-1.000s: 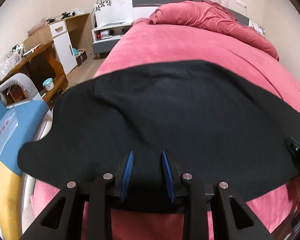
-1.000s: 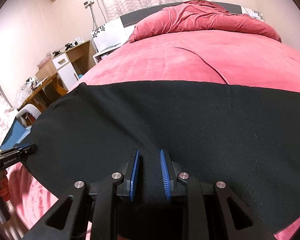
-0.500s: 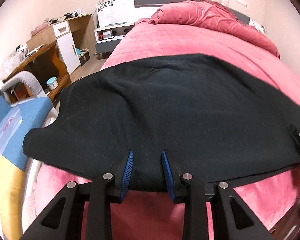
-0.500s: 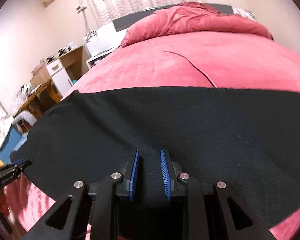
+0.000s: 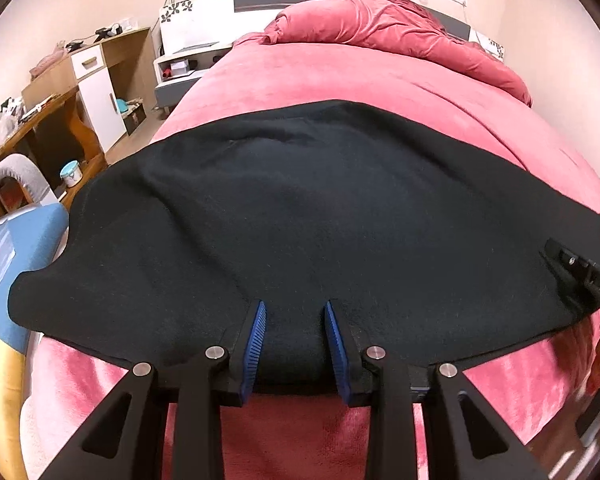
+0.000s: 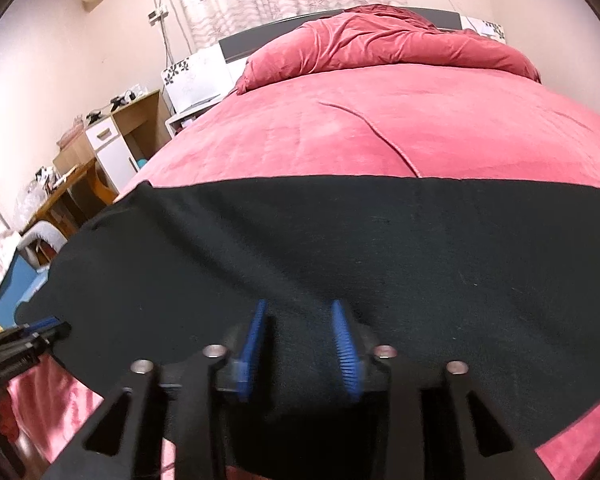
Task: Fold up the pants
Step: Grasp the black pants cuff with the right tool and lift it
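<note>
- The left tongs (image 5: pixel 294 342) pinch the near edge of the black pants (image 5: pixel 320 216), cloth bunched between the blue pads.
- The right tongs (image 6: pixel 300 346), blurred, grip the same edge further along; the cloth hides their lower pads.
- The pants lie spread across the foot of the pink bed (image 5: pixel 340 80), one end cut off by the right-wrist view.
- Beyond the pants, a rumpled quilt (image 6: pixel 380 44) lies at the bed's head.

black fabric pants (image 5: pixel 320 220) lie across the pink velvet bed (image 5: pixel 340 80); a bunched red quilt (image 5: pixel 400 36) sits behind, wooden counter (image 5: pixel 60 92) upper left.
</note>
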`<act>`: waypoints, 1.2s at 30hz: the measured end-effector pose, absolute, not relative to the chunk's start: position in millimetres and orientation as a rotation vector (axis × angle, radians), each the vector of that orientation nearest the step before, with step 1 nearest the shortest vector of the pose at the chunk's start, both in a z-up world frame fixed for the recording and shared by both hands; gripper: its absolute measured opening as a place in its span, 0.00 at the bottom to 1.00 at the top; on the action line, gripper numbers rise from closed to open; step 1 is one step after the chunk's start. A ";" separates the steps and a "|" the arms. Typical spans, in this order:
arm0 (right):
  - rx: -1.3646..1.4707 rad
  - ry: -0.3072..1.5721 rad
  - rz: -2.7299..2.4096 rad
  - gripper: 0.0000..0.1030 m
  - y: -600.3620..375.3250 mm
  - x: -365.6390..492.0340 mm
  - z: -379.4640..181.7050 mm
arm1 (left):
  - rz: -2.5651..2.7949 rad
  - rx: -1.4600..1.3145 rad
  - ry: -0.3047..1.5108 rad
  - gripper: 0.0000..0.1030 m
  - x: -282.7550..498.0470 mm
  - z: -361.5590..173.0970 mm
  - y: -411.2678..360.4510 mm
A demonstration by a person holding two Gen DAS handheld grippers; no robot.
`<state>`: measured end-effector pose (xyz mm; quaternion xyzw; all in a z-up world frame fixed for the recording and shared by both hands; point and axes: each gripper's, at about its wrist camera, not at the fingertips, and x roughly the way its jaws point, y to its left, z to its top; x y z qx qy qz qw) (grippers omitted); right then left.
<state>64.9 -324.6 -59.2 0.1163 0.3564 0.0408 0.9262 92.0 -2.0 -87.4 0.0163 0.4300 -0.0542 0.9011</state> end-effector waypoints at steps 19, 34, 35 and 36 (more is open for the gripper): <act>0.422 0.655 -0.161 0.81 -387.6 40.6 -47.5 | -0.203 -0.032 0.893 0.62 97.0 -82.2 -16.9; 0.710 0.563 -0.415 0.86 -498.3 -30.4 -30.7 | -0.196 -0.028 0.889 0.72 94.7 -94.1 -20.3; 0.751 0.555 -0.442 0.86 -515.2 -40.8 -31.6 | -0.193 -0.038 0.886 0.72 94.3 -94.5 -20.2; 0.786 0.546 -0.457 0.86 -527.7 -48.8 -33.6 | -0.189 -0.048 0.883 0.73 93.8 -95.0 -20.3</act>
